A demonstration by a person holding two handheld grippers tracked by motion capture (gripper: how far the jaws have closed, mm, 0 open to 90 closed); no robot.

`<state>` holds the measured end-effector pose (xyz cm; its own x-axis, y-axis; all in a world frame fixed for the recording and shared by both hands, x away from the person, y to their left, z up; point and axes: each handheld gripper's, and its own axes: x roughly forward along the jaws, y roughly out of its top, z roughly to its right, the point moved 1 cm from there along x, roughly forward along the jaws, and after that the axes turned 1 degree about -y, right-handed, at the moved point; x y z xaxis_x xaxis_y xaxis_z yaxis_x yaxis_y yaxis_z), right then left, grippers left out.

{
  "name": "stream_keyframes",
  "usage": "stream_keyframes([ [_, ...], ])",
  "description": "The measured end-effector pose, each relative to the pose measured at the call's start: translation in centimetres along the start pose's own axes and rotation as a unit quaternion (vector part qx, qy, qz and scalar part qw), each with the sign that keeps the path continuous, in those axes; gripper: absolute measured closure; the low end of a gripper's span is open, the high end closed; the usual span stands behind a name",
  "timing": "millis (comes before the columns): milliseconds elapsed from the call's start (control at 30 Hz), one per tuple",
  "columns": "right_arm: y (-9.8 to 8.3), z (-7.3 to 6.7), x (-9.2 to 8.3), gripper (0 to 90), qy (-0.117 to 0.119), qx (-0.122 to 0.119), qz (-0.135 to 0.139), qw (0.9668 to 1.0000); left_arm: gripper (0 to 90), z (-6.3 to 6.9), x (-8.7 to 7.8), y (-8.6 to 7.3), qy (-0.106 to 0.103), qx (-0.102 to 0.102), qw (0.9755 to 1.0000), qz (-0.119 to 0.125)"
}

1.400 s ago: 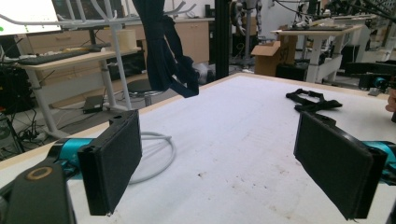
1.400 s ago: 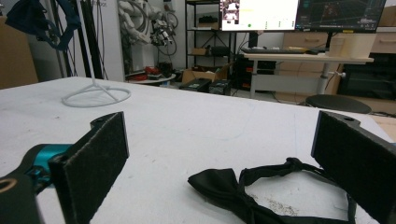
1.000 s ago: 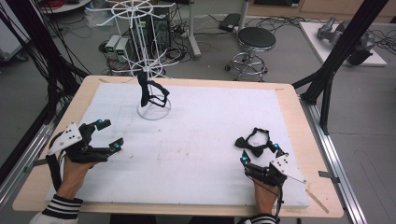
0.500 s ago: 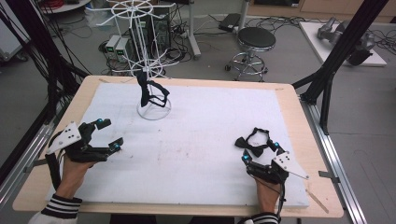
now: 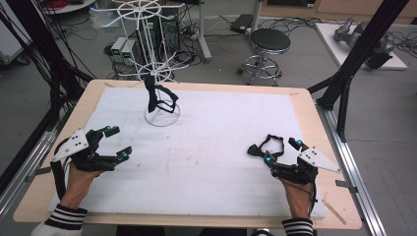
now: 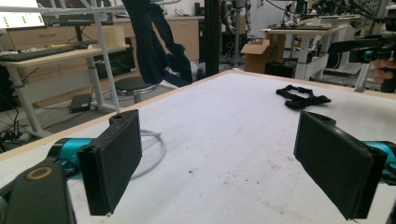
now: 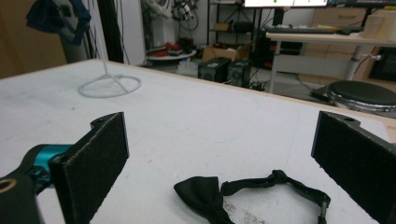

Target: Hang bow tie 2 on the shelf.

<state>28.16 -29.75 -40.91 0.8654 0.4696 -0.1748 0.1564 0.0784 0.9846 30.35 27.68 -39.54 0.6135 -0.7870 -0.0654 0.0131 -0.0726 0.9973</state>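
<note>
A wooden bench (image 5: 314, 118) covered by a white mat, seen from above, with one hand-held tool at each side.

Left of the bow tie, well apart from it, the left tool (image 5: 114, 143) rests on the mat with its jaws wide and nothing between them; it has not shifted over the last second. Beyond it, at the far edge of the mat, a white wire stand (image 5: 158, 73) rises from a ring base, with another dark strap (image 5: 156, 97) draped on its lower arms.

The black bow tie (image 5: 265, 146) with its looped neck strap lies flat on the mat toward the right side. Just behind it sits the right tool (image 5: 281, 151), jaws wide and empty. Over the last second this tool has crept forward, so its jaws now stand either side of the bow tie; in the right gripper view the knot (image 7: 201, 194) lies low between the two black pads, not yet touched.

This likely means the pickup is about to begin: the right tool seems lined up to lower and close on the bow tie, perhaps to hang it on the stand.
</note>
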Motion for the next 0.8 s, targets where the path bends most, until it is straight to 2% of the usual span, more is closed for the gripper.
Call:
stream_keyframes([
  [133, 0.8, 0.4, 0.2, 3.2, 0.017, -0.019, -0.027, 0.9993, 15.7, 0.1, 0.0, 0.0, -0.003, -0.001, 1.0, 0.0],
  [267, 1.7, 0.6, 0.6, 3.3, 0.036, -0.047, -0.064, 0.9962, 15.6, 0.1, 0.1, -0.1, -0.007, -0.001, 1.0, 0.0],
  [433, 2.5, 1.2, 1.2, 3.3, 0.054, -0.054, -0.101, 0.992, 15.7, 0.2, 0.3, -0.2, -0.013, 0.0, 0.9999, -0.003],
  [533, 2.7, 1.6, 1.5, 3.3, 0.065, -0.05, -0.12, 0.9894, 15.7, 0.2, 0.4, -0.2, -0.015, 0.0, 0.9999, -0.003],
  [600, 2.7, 1.9, 1.8, 3.3, 0.074, -0.049, -0.139, 0.9863, 15.7, 0.3, 0.5, -0.3, -0.017, 0.0, 0.9998, -0.005],
  [800, 2.5, 2.3, 2.5, 4.3, 0.1, -0.065, -0.195, 0.9735, 15.7, 0.2, 0.6, -0.3, -0.019, 0.0, 0.9998, -0.006],
])
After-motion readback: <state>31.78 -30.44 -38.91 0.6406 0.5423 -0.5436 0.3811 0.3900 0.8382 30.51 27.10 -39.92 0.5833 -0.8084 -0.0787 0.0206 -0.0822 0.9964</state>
